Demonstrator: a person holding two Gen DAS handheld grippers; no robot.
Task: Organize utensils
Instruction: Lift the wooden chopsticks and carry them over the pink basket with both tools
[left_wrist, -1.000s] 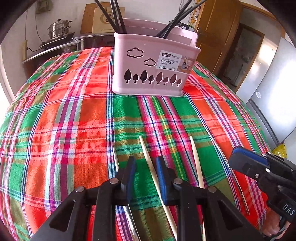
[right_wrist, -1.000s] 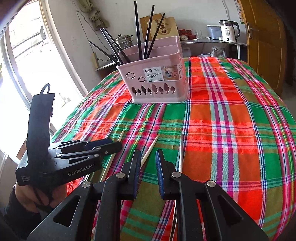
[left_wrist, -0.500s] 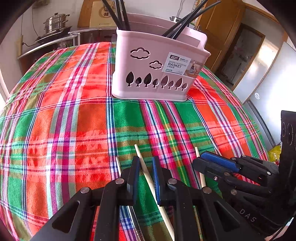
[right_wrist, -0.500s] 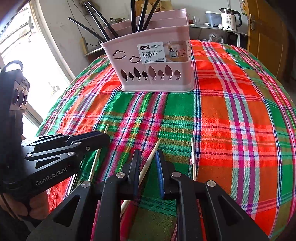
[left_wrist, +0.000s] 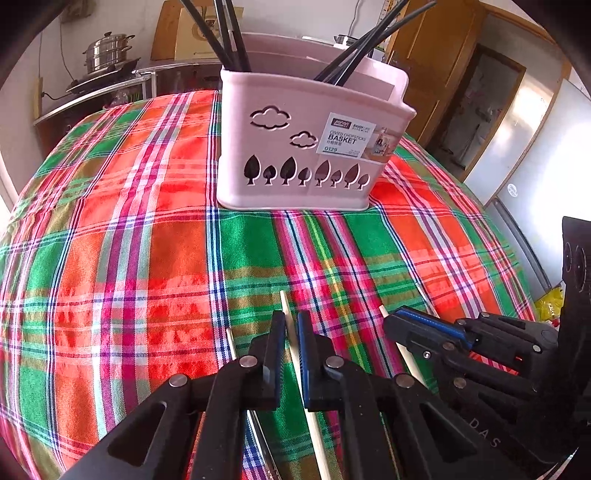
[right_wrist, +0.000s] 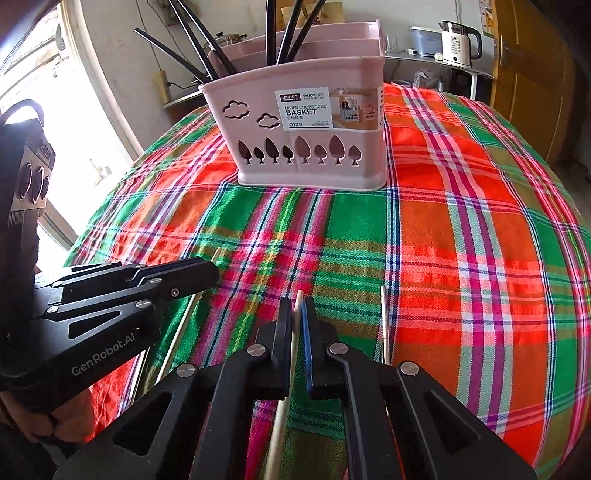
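A pink divided chopstick basket stands on the plaid tablecloth and holds several black chopsticks. Several pale chopsticks lie on the cloth near me. My left gripper has its jaws closed on one pale chopstick; it also shows in the right wrist view. My right gripper is shut on another pale chopstick; it also shows in the left wrist view. A metal chopstick lies to the right of it.
The table is round, covered by a red and green plaid cloth. Another thin utensil lies left of my left gripper. A steel pot, a kettle, a wooden door and a window surround the table.
Both grippers moved forward toward the basket and lower to the cloth. Both jaws narrowed and closed onto a pale chopstick each. The right gripper came in beside the left.
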